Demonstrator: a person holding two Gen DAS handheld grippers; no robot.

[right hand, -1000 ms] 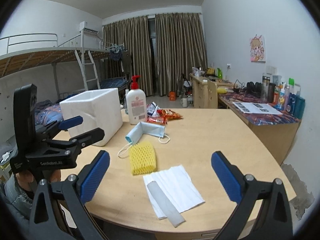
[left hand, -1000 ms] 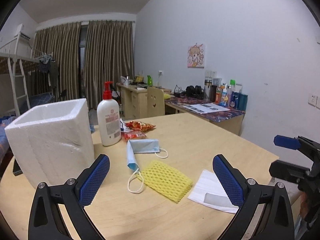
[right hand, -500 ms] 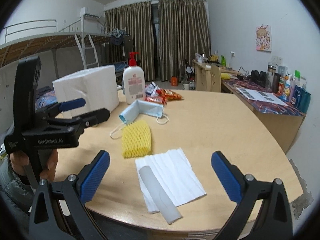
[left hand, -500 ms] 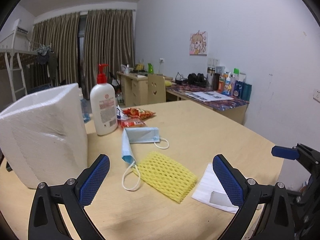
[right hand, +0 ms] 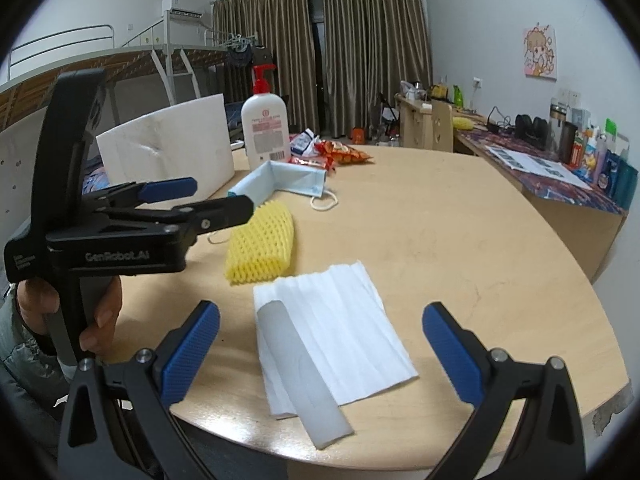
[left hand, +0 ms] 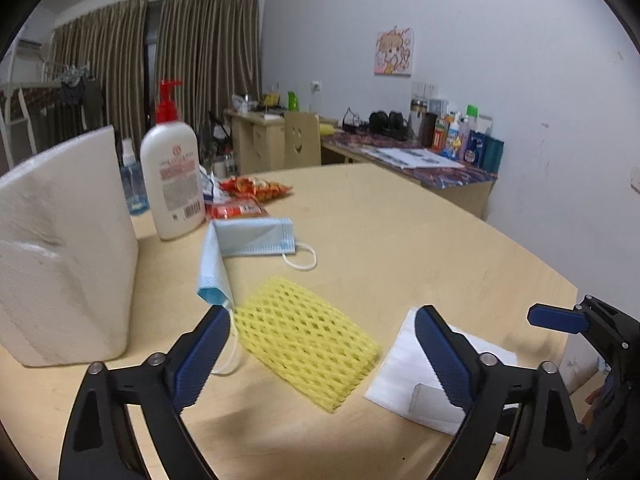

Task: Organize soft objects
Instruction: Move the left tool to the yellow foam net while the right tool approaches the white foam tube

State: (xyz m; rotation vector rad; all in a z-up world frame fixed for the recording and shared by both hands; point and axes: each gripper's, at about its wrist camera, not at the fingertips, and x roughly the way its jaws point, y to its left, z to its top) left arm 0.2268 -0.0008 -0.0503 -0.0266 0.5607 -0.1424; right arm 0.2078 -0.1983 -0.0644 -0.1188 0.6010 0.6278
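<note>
The left claw (left hand: 322, 354) hovers low over the round desk (left hand: 400, 240), its jaws spread and just narrowing, with the yellow foam net (left hand: 306, 340) lying between them — the pads do not press it. A blue face mask (left hand: 244, 240) lies just beyond the net, one ear loop by the claw's left finger. The white foam box (left hand: 60, 248) stands to the left, a pump bottle (left hand: 174, 182) beside it. The right claw (right hand: 320, 354) is released too — its jaws stand wide above the white pleated sheet (right hand: 340, 328), which carries a translucent strip (right hand: 300, 368). A hand (right hand: 96, 316) grips the left claw's handle.
</note>
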